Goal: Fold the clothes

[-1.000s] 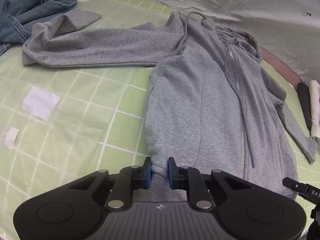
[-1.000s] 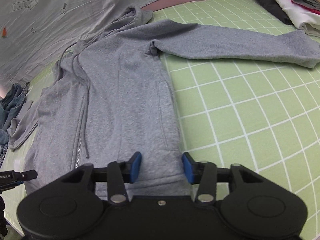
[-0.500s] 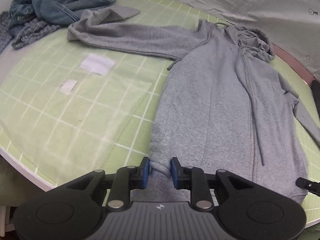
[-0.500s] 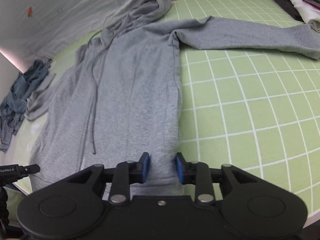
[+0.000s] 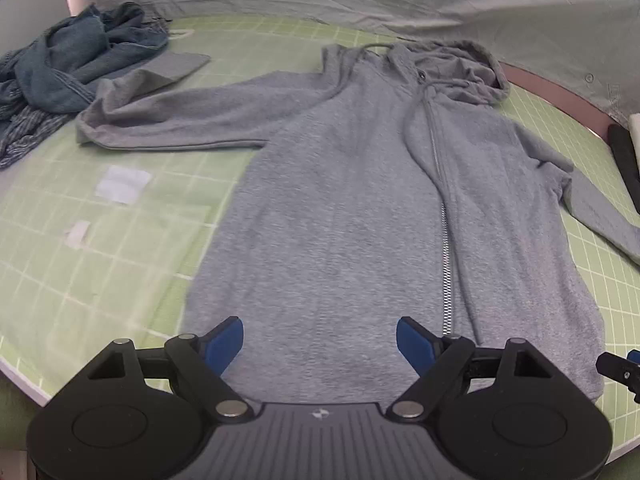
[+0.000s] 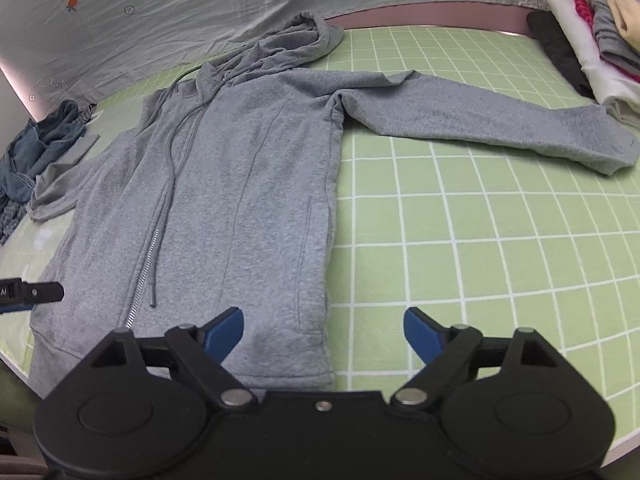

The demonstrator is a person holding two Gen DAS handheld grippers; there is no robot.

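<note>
Jaws of left gripper [image 5: 319, 342] and right gripper [image 6: 323, 334] just opened, empty, over one grey hoodie [image 5: 340, 208].

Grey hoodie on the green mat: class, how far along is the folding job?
Done: the grey hoodie lies flat, zipped, both sleeves spread out. In hand: nothing; the left gripper and right gripper have just been opening, jaws wide over the hem, clear of the cloth. Left: every fold, sleeves first perhaps.

Left gripper [image 5: 319, 342], right gripper [image 6: 323, 334]: black bodies, blue-padded jaws, silver pivot screws
</note>
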